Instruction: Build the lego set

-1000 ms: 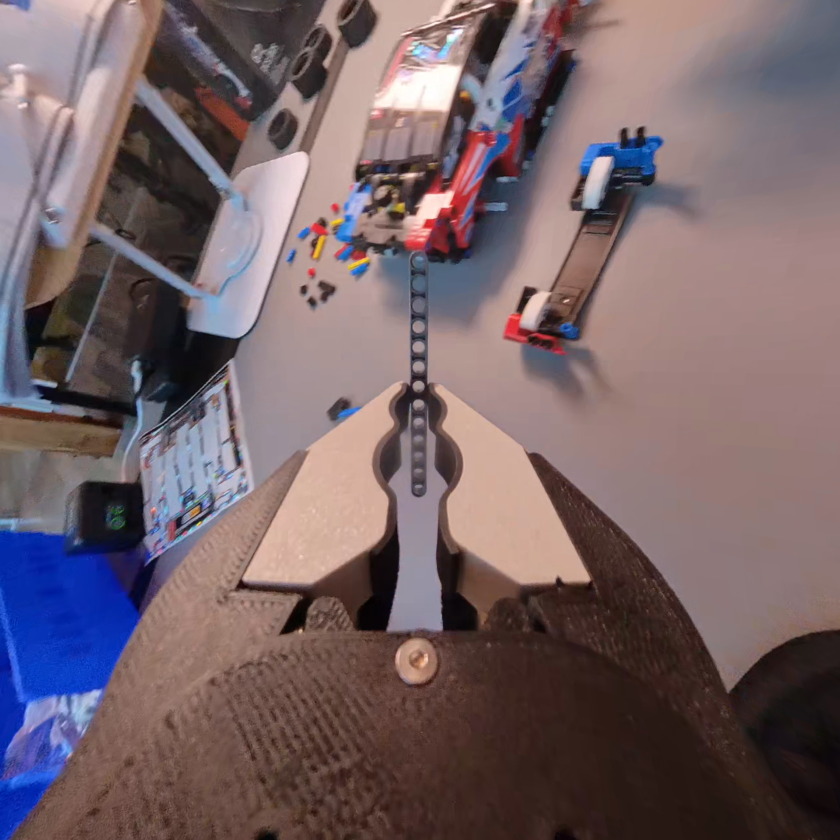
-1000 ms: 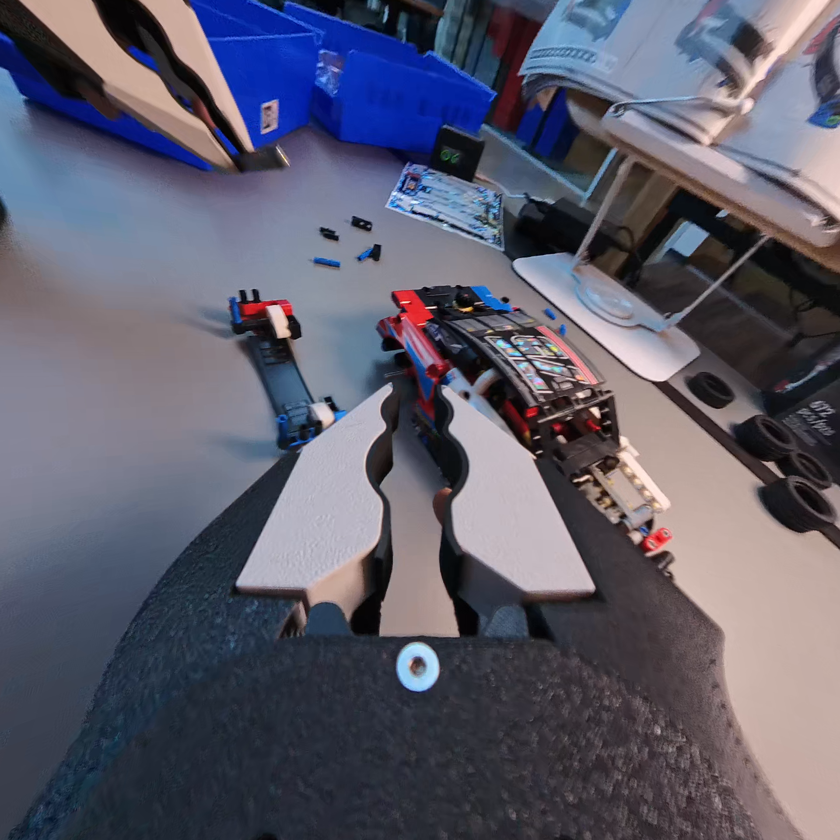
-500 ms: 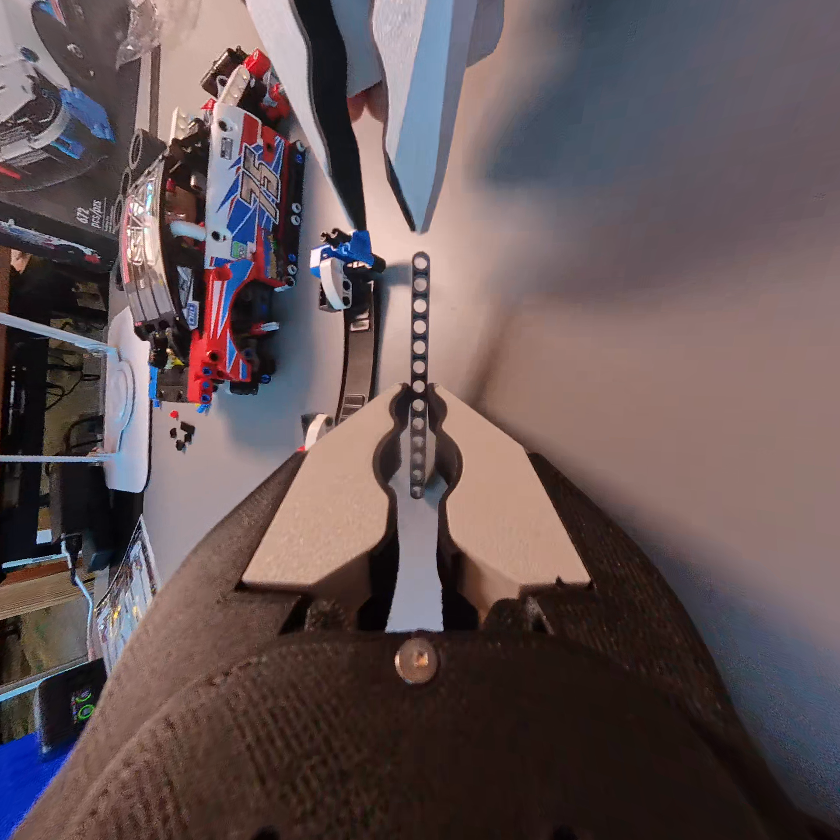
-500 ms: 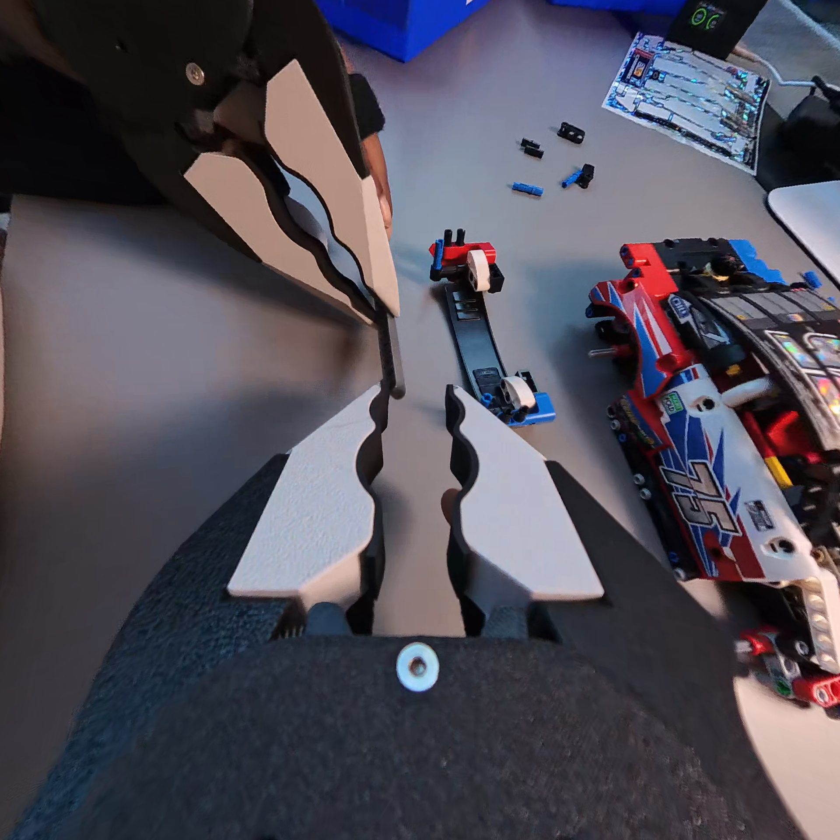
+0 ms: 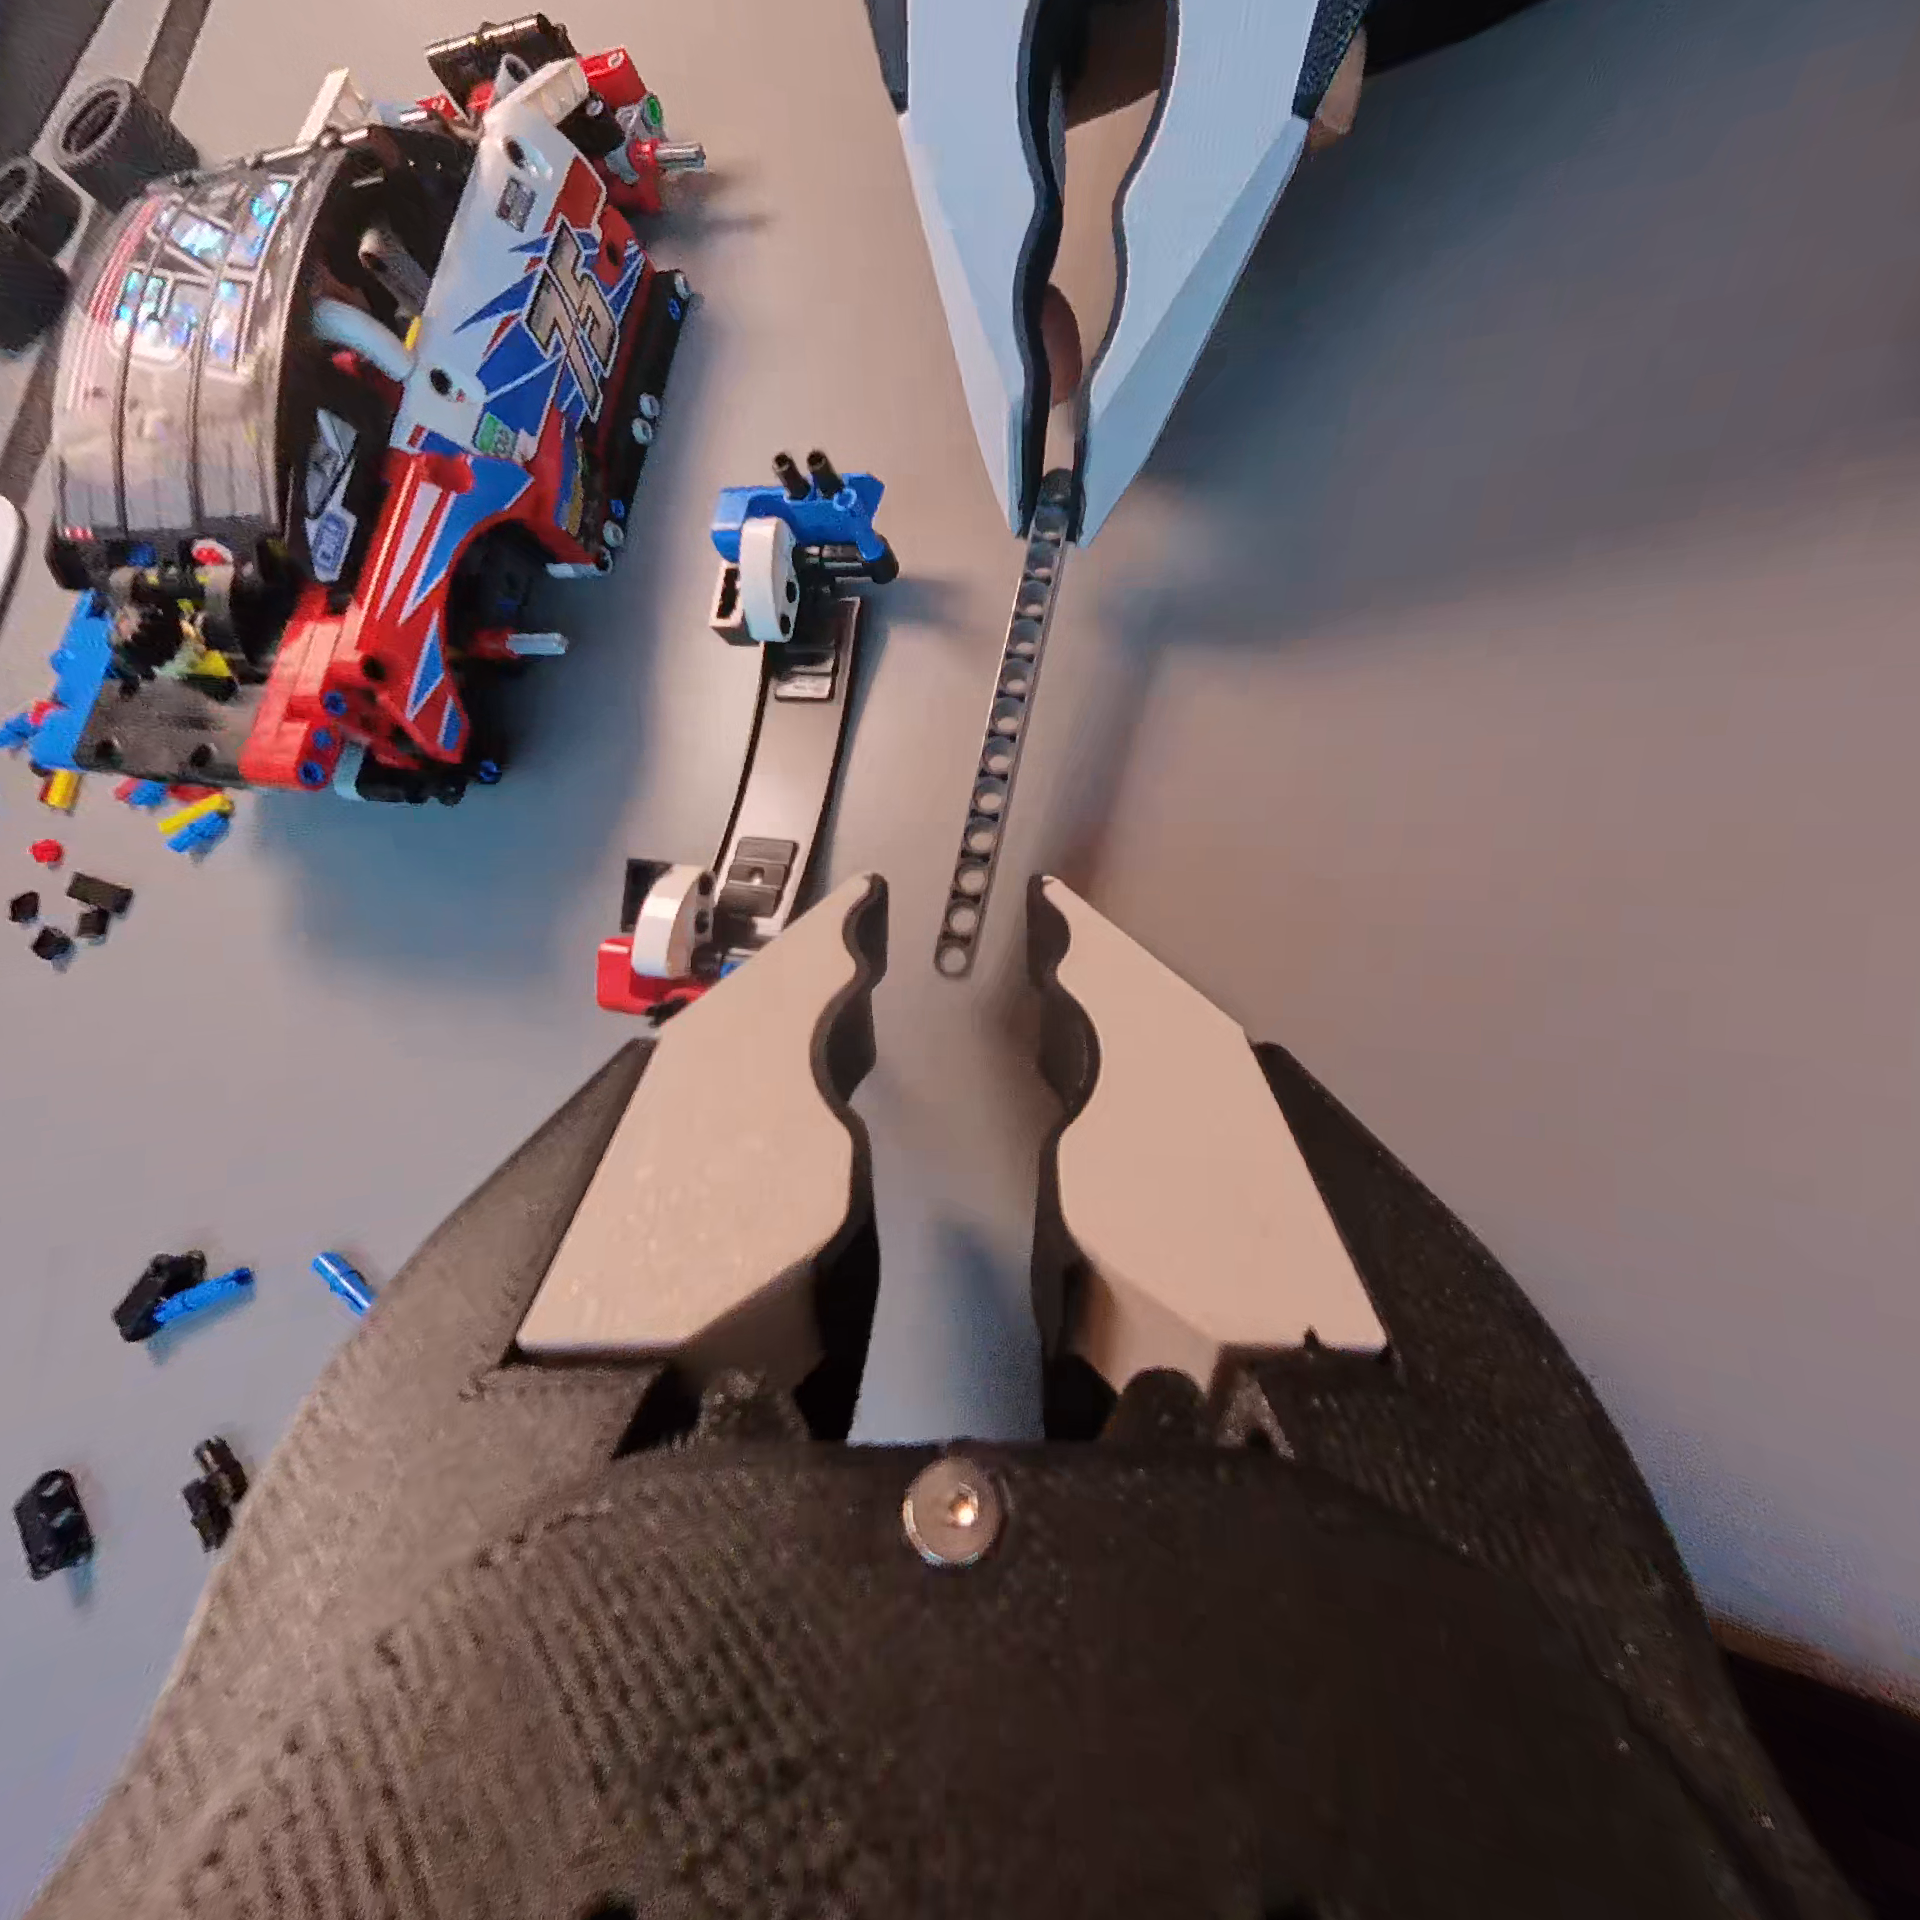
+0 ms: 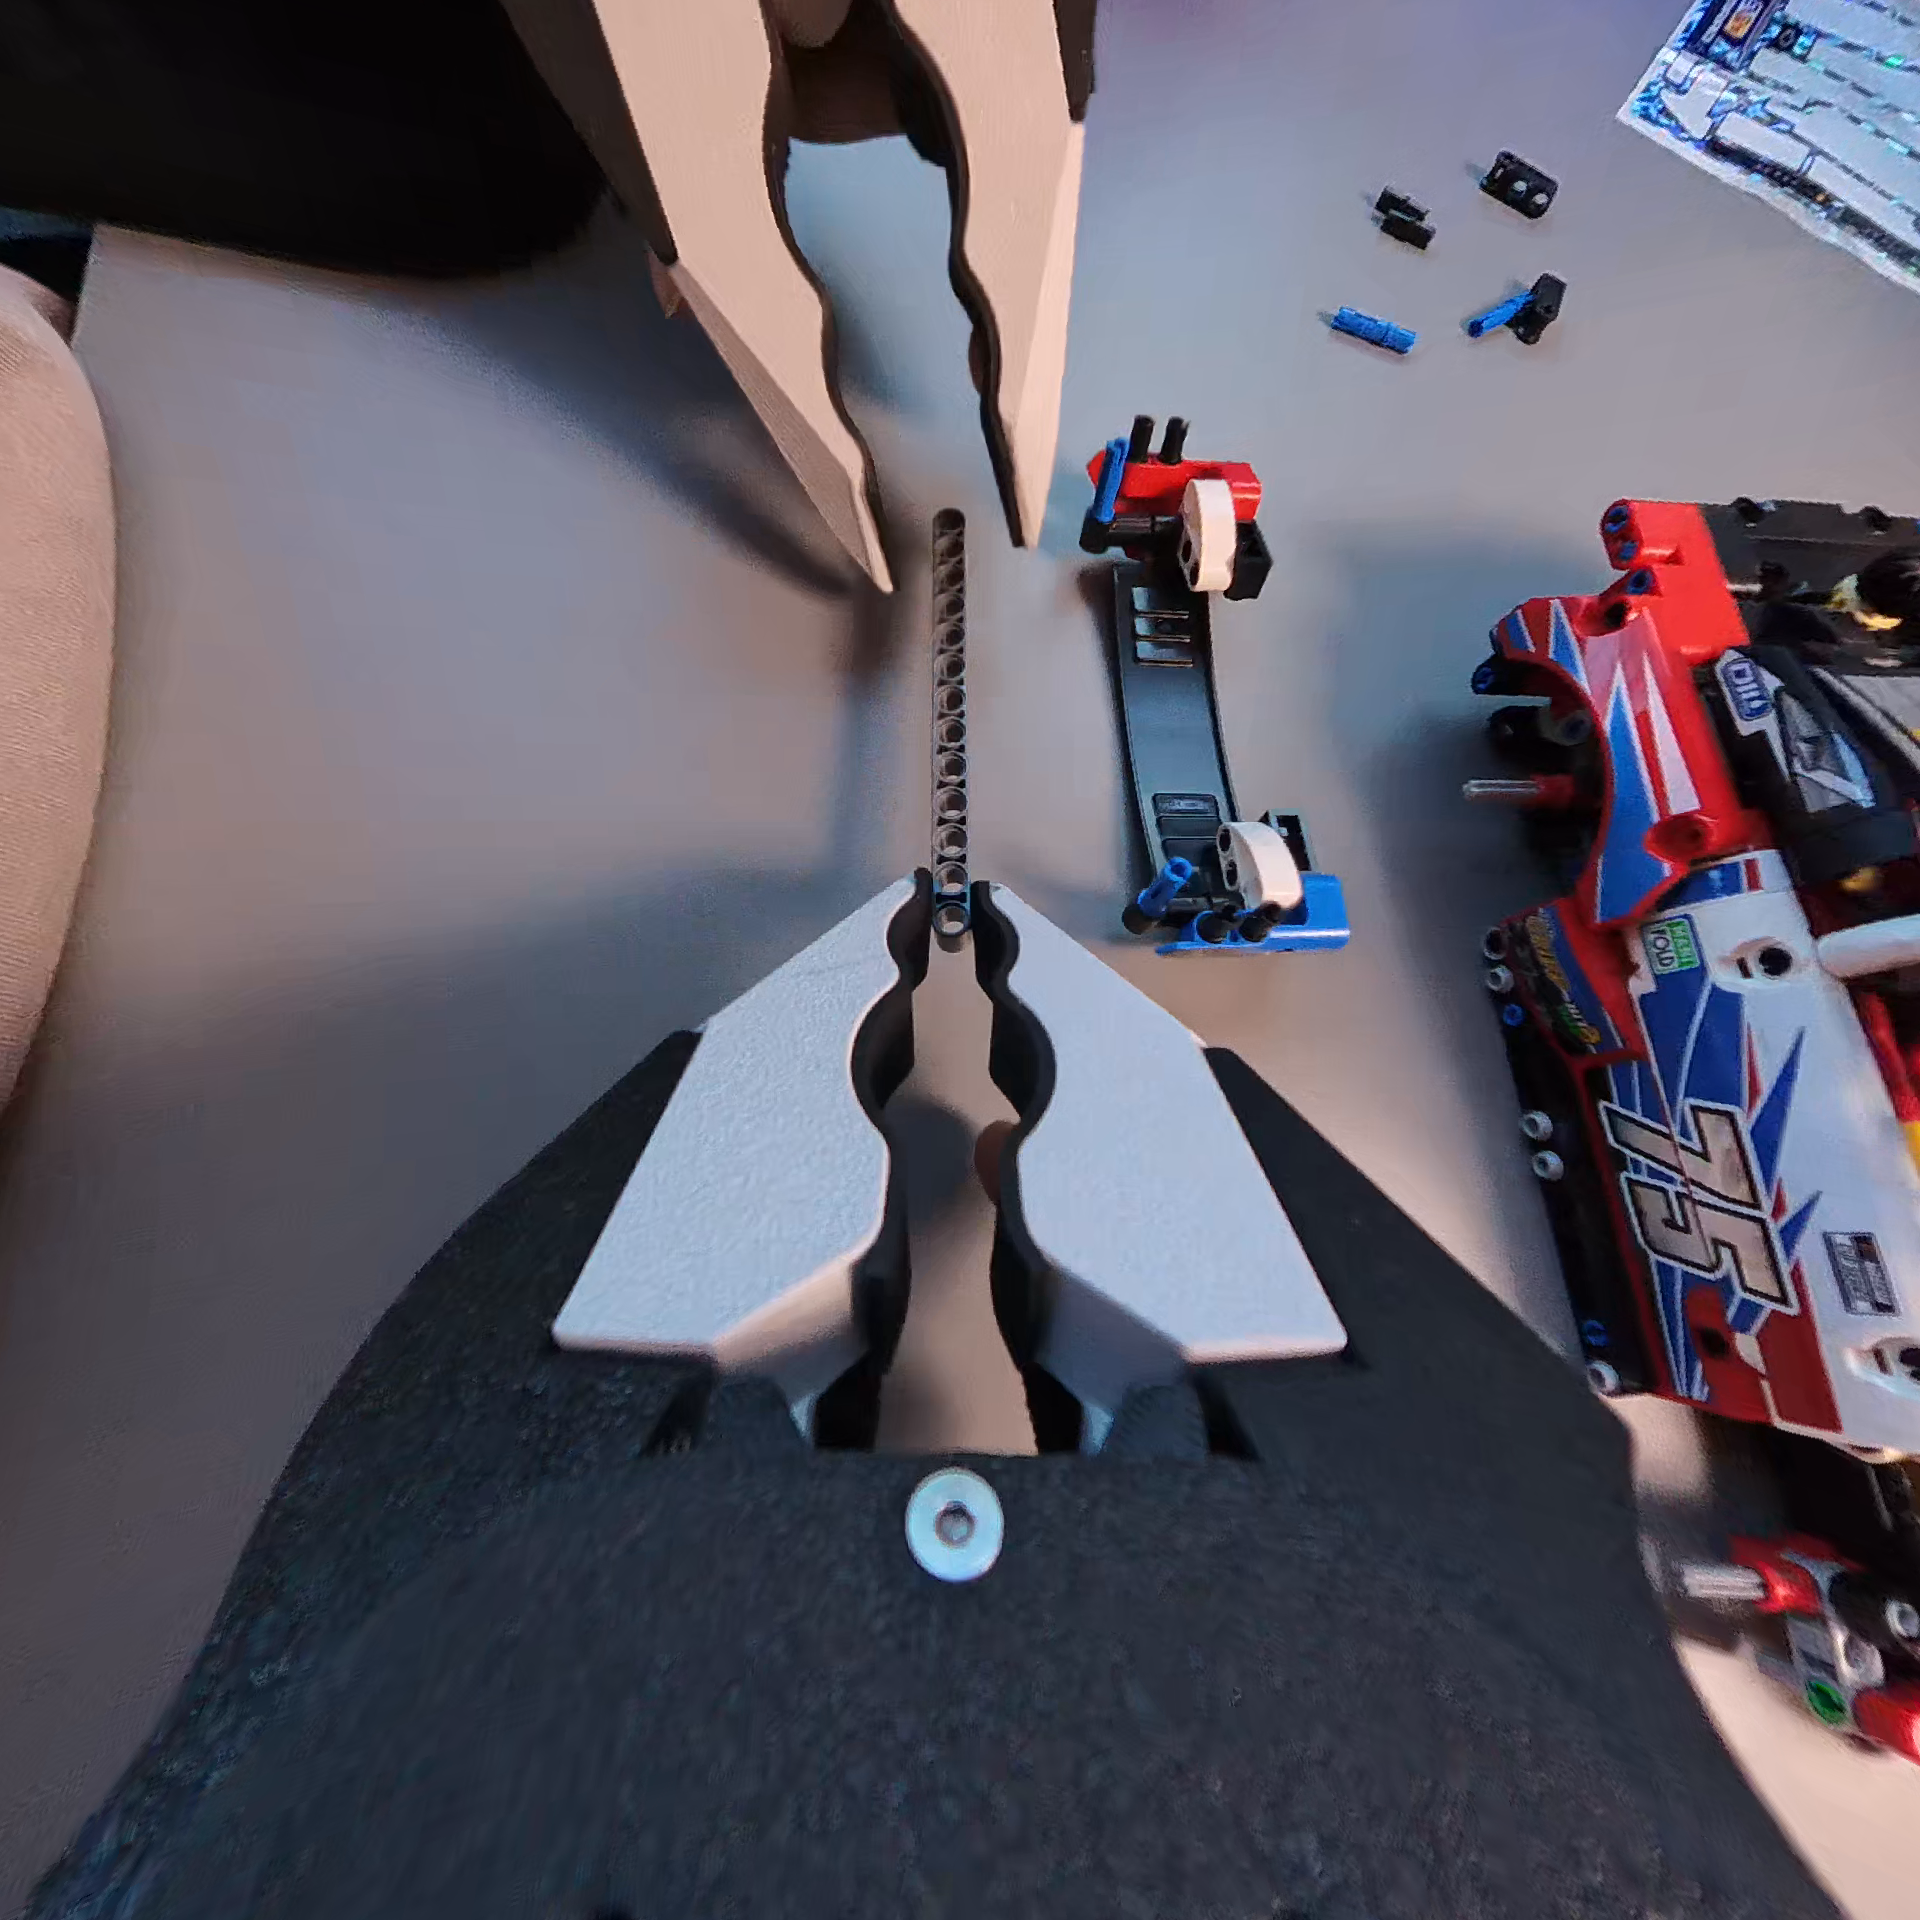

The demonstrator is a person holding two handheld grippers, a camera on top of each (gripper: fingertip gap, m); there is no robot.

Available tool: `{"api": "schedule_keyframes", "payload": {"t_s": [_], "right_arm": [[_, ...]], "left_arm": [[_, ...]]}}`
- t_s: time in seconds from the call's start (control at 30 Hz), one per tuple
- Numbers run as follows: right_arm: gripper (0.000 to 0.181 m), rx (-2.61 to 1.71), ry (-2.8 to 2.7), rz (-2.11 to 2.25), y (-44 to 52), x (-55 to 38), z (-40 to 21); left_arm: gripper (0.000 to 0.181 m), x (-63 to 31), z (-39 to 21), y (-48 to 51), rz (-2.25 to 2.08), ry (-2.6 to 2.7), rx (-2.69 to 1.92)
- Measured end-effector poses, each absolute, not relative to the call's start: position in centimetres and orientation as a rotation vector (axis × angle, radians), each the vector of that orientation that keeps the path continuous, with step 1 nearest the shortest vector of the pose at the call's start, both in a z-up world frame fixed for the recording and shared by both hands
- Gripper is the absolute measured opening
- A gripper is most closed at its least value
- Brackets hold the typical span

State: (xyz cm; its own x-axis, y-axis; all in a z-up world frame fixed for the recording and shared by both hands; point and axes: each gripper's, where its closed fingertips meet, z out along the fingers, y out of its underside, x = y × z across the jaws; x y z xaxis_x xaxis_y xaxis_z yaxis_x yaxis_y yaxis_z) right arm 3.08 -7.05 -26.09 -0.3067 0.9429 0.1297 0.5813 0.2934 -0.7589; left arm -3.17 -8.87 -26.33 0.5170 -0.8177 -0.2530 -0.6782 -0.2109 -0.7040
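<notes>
Car body [image 5: 343,436] looks mostly built but tyres [image 5: 109,130] sit loose, right gripper [image 6: 951,904] pinches the long black beam [image 6: 948,707] above the table, left gripper [image 5: 956,904] spread open, spoiler-ish piece [image 5: 774,717] unattached.

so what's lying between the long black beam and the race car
The black curved subassembly with white pieces at both ends lies between the beam and the race car, clearest in the right wrist view.

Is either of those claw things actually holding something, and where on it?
The right gripper pinches the long black holed beam by one end; the left gripper is open, holding nothing.
</notes>
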Motion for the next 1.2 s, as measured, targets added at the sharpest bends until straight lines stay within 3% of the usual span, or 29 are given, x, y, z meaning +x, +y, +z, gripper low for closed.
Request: {"api": "schedule_keyframes", "payload": {"t_s": [0.03,0.33,0.5,0.7,0.87,1.2], "right_arm": [[0.005,-1.359,-1.979,0.838,-6.9,3.0,-25.8],[0.005,-1.379,-1.922,0.926,-5.0,1.2,-23.2],[0.004,-1.414,-1.939,0.857,-3.2,0.7,-23.1],[0.005,-1.486,-1.848,0.847,-0.8,2.0,-23.5],[0.005,-1.598,-1.818,0.799,1.9,4.5,-24.3],[0.004,-1.597,-1.872,0.826,0.4,3.5,-26.5]], "left_arm": [[0.024,-3.6,-26.2,-9.0,-0.257,1.199,-1.963],[0.005,-6.2,-23.4,-6.7,-0.311,1.059,-1.911],[0.016,-8.0,-24.0,-6.1,-0.29,1.095,-1.956],[0.01,-9.7,-26.1,-6.6,-0.307,1.059,-2.051],[0.027,-8.1,-26.9,-6.7,-0.438,0.975,-2.08],[0.008,-6.1,-26.3,-5.7,-0.234,1.07,-1.992]]}}
